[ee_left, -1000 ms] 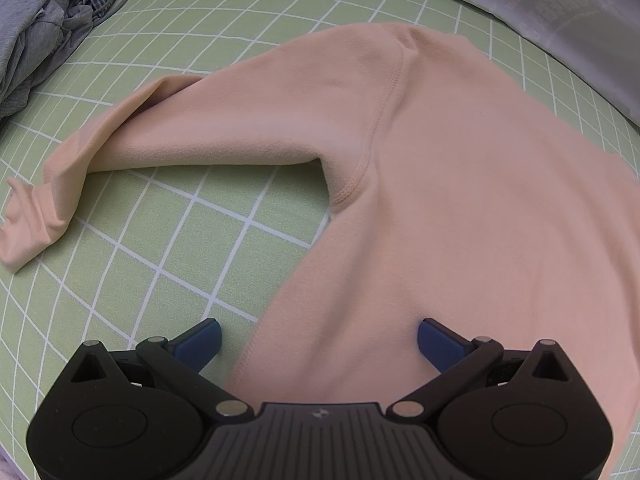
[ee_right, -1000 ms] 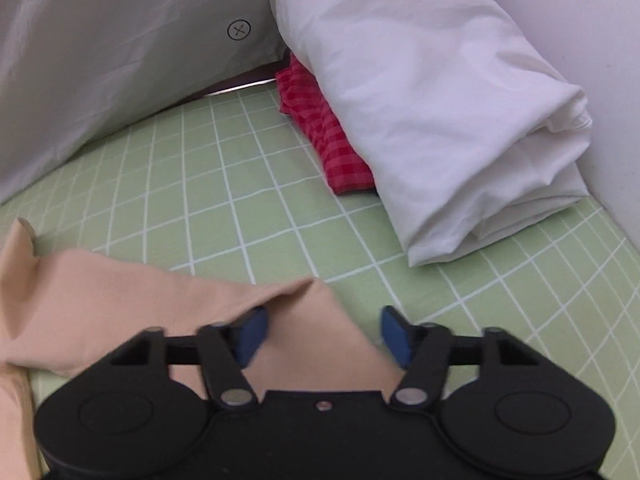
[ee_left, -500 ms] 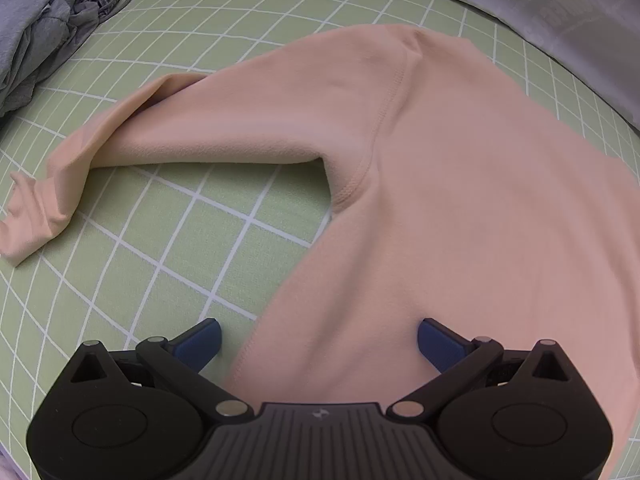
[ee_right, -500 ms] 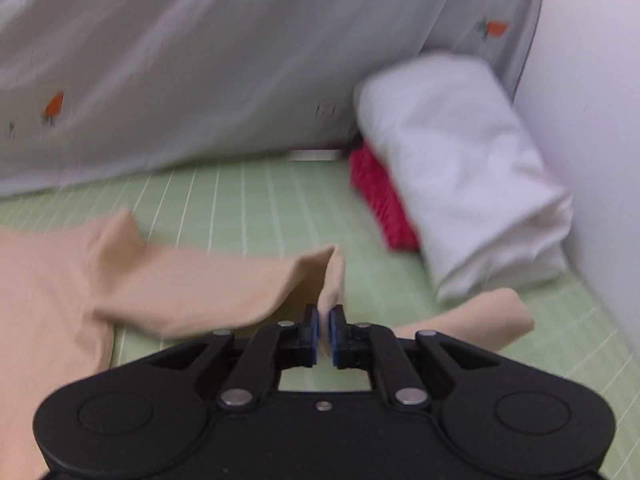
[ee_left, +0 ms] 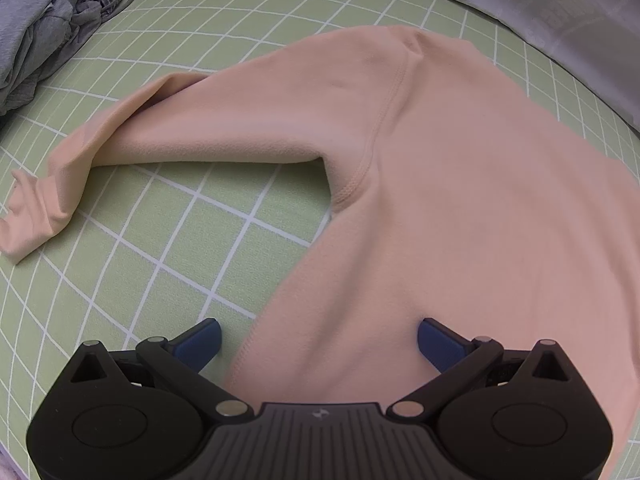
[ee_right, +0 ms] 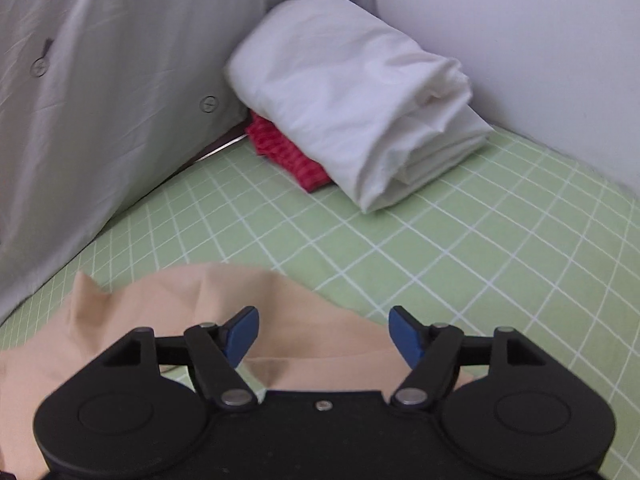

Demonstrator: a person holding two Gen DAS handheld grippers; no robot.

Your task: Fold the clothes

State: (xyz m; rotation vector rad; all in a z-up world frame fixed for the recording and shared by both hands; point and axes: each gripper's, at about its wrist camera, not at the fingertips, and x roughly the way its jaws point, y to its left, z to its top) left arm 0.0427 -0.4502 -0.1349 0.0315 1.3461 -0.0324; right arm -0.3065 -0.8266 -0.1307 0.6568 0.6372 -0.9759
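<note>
A peach long-sleeved top (ee_left: 460, 184) lies spread on the green checked sheet (ee_left: 192, 248), one sleeve (ee_left: 168, 136) stretched out to the left with its cuff bent down. My left gripper (ee_left: 318, 340) hovers open over the top's lower side edge, its blue pads clear of the cloth. In the right wrist view the other peach sleeve (ee_right: 224, 308) lies loosely folded on the sheet. Above it my right gripper (ee_right: 322, 336) has its jaws opening; the cloth lies below them and the pads are off it.
A heap of grey and checked clothes (ee_left: 52, 24) sits at the far left. A folded white sheet (ee_right: 360, 112) rests on a red checked cloth (ee_right: 288, 152) in the corner by the white wall (ee_right: 520, 40). A grey-white bedding panel (ee_right: 100, 100) stands along the back.
My right gripper shut on the sleeve, carried it across, then opened and dropped it on the sheet. My left gripper has stayed open over the top's side edge.
</note>
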